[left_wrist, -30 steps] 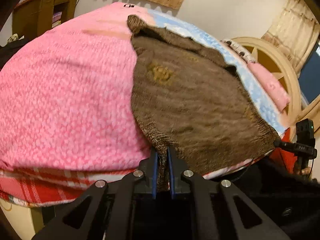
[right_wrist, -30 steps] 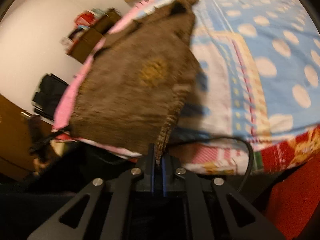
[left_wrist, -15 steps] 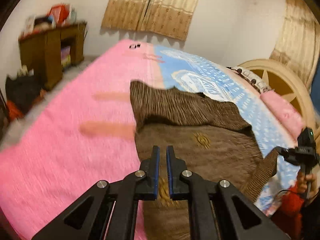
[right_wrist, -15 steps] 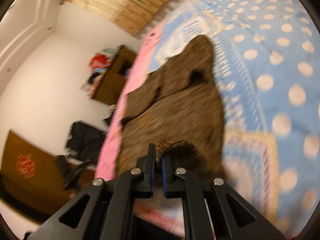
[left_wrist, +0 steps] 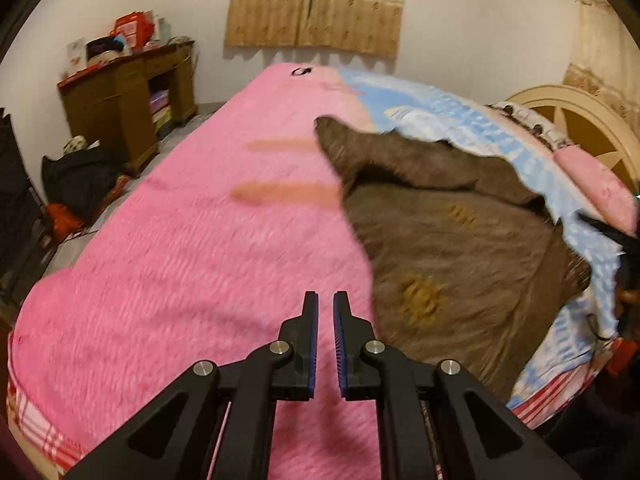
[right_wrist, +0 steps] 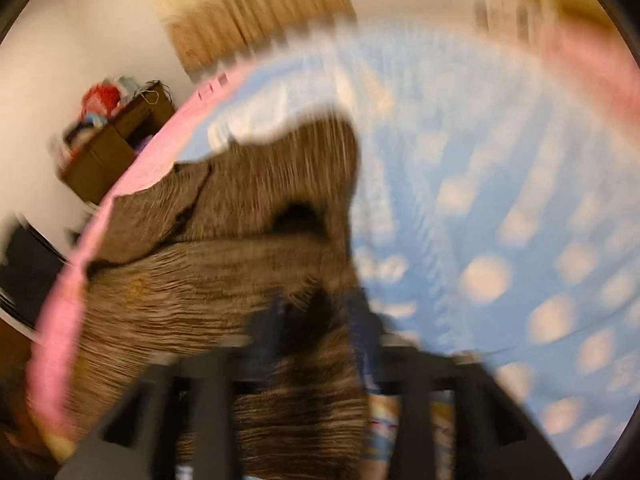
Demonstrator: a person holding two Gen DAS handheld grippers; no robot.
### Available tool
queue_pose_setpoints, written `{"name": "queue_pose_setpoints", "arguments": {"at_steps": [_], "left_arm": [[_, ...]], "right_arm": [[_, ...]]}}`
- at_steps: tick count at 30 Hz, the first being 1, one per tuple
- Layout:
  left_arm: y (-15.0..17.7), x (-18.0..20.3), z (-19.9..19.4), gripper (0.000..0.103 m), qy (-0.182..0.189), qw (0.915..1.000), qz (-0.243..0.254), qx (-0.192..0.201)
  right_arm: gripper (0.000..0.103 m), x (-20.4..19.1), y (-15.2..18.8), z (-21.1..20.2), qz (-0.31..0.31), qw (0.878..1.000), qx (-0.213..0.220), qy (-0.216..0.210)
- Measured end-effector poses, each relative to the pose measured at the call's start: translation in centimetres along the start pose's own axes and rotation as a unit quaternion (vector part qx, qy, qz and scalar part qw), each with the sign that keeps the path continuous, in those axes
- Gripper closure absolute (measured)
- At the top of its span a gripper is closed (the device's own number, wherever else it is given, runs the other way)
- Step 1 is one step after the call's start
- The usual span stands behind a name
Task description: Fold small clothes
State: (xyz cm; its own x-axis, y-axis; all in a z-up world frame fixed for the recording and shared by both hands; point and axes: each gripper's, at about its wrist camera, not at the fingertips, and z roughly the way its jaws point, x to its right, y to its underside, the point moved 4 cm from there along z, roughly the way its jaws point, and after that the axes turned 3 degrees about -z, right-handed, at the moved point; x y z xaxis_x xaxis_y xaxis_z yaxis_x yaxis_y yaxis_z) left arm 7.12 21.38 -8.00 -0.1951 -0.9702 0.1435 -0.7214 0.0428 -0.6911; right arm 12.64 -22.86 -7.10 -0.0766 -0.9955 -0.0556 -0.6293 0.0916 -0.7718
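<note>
Bedroom light falls warm on a wide bed (left_wrist: 192,264) spread with a pink fleece blanket (left_wrist: 208,240) on one side and a blue sheet with pale dots (right_wrist: 500,208) on the other. Across the seam between the two lies the brown knitted sweater (left_wrist: 452,252), mostly on the blue side with one edge over the pink. Its lower part is doubled up over the body, so a folded edge runs across the middle and two small yellow patches show on the upper layer; a pointed sleeve end reaches toward the far end of the bed.

From the left wrist view, the left gripper (left_wrist: 325,312) hangs above bare pink fleece just beside the sweater's near edge, its blue-padded fingers drawn nearly together with only a thin slit between them and nothing caught there. The right gripper (right_wrist: 316,320) is badly smeared by motion; its jaws are spreading, and brown knit lies below and between the dark fingers, though no pad can be seen pressing on it.

Farther out, a wooden desk (left_wrist: 124,96) cluttered with red and white things stands against the white wall, tan curtains (left_wrist: 316,4) hang beyond the bed's far end, and a cream headboard (left_wrist: 576,120) curves at the right beside a pink pillow (left_wrist: 592,176).
</note>
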Motion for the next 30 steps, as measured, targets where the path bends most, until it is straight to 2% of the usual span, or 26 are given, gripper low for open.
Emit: {"name": "queue_pose_setpoints", "arguments": {"at_steps": [1, 2, 3, 4, 5, 6, 8, 10, 13, 15, 18, 20, 21, 22, 24, 26, 30], "left_arm": [[0.5, -0.4, 0.2, 0.095, -0.012, 0.9999, -0.004, -0.004], [0.8, -0.6, 0.3, 0.095, -0.016, 0.9998, -0.008, -0.004], [1.0, -0.8, 0.4, 0.095, -0.017, 0.9997, -0.014, -0.003], [1.1, -1.0, 0.4, 0.095, -0.016, 0.9996, -0.024, 0.000], [1.1, -1.1, 0.4, 0.095, -0.011, 0.9993, -0.036, 0.004], [1.0, -1.2, 0.5, 0.095, -0.009, 0.9990, -0.043, 0.004], [0.7, -1.2, 0.2, 0.095, -0.001, 0.9985, -0.054, 0.004], [0.5, -1.0, -0.7, 0.095, 0.001, 0.9986, -0.051, 0.013], [0.1, -1.1, -2.0, 0.095, -0.003, 0.9985, -0.045, 0.030], [-0.2, -1.3, -2.1, 0.095, 0.000, 0.9984, -0.045, 0.033], [-0.3, -1.3, -2.4, 0.095, -0.003, 0.9988, -0.028, 0.040], [-0.2, -0.8, -2.6, 0.095, -0.007, 0.9987, -0.003, 0.050], [-0.2, -0.6, -2.7, 0.095, -0.005, 0.9985, 0.006, 0.054], [-0.2, -0.4, -2.8, 0.095, 0.001, 0.9981, 0.013, 0.060], [-0.3, 0.1, -2.6, 0.095, 0.018, 0.9975, 0.029, 0.062], [-0.6, 0.8, -2.5, 0.095, 0.030, 0.9964, 0.049, 0.062], [-1.9, 2.9, -1.9, 0.095, 0.085, 0.9909, 0.089, 0.054]], "right_arm": [[0.002, -2.2, 0.1, -2.1, -0.054, 0.998, 0.039, 0.004], [0.001, -4.0, 0.5, -3.2, -0.090, 0.994, 0.052, -0.017], [0.002, -6.2, 1.2, -4.3, -0.124, 0.989, 0.050, -0.064], [0.005, -9.2, 2.5, -5.2, -0.159, 0.977, 0.029, -0.142], [0.008, -11.4, 3.6, -5.6, -0.179, 0.966, 0.010, -0.188], [0.012, -13.7, 4.9, -5.9, -0.200, 0.954, -0.011, -0.224], [0.014, -18.7, 7.6, -6.0, -0.248, 0.927, -0.050, -0.277], [0.013, -22.0, 9.7, -6.0, -0.288, 0.905, -0.066, -0.305], [0.013, -26.6, 12.5, -6.6, -0.367, 0.872, -0.069, -0.317], [0.012, -27.9, 14.0, -6.3, -0.393, 0.862, -0.069, -0.312], [0.015, -29.1, 15.9, -4.2, -0.432, 0.858, -0.085, -0.266], [0.037, -28.5, 15.9, -3.9, -0.441, 0.861, -0.077, -0.243], [0.064, -27.8, 15.1, -4.3, -0.424, 0.864, -0.080, -0.259], [0.084, -27.1, 14.1, -4.3, -0.393, 0.869, -0.095, -0.286], [0.085, -25.5, 11.6, -4.3, -0.321, 0.881, -0.110, -0.330], [0.085, -23.5, 8.6, -3.5, -0.261, 0.893, -0.111, -0.349], [0.085, -20.7, 4.8, -0.8, -0.179, 0.901, -0.125, -0.375]]}}
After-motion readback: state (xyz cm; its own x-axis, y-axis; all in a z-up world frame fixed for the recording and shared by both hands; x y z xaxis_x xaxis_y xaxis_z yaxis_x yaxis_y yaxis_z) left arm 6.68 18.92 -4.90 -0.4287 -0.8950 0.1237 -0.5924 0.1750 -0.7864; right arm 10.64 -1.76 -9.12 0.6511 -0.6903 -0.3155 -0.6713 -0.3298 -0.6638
